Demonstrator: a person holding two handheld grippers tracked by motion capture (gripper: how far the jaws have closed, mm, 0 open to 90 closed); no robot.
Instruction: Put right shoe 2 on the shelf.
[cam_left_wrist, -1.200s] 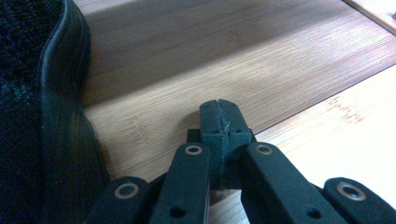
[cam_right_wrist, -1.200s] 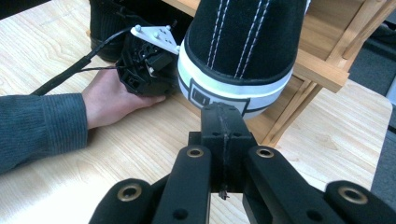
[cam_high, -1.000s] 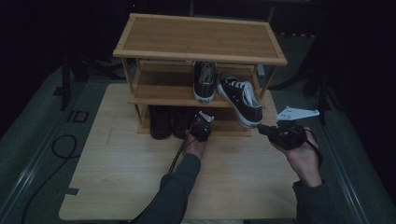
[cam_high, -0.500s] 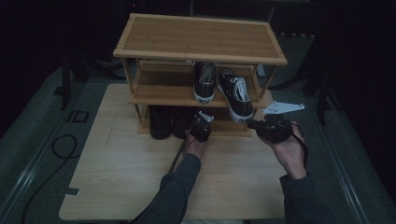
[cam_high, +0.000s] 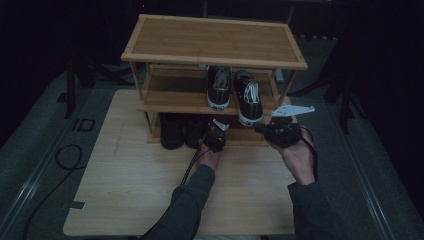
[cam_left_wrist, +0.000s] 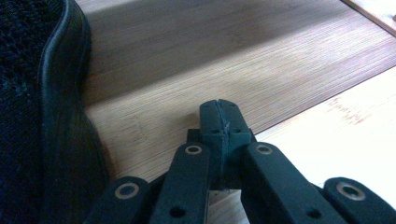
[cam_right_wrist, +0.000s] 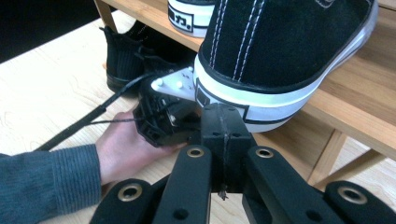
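A three-tier bamboo shoe rack (cam_high: 215, 45) stands at the top centre of the high view on a pale wooden table (cam_high: 130, 190). On its middle shelf sit two black canvas sneakers with white soles. The right-hand sneaker (cam_high: 248, 102) juts over the shelf edge, and in the right gripper view its heel (cam_right_wrist: 280, 65) fills the upper right. The right gripper (cam_right_wrist: 223, 122), jaws pressed together and empty, has its tip right at that heel's white rubber band. The left gripper (cam_left_wrist: 219, 116), lower centre in its own view, is also closed on nothing, resting by the bottom shelf just beside a black mesh shoe (cam_left_wrist: 32, 116).
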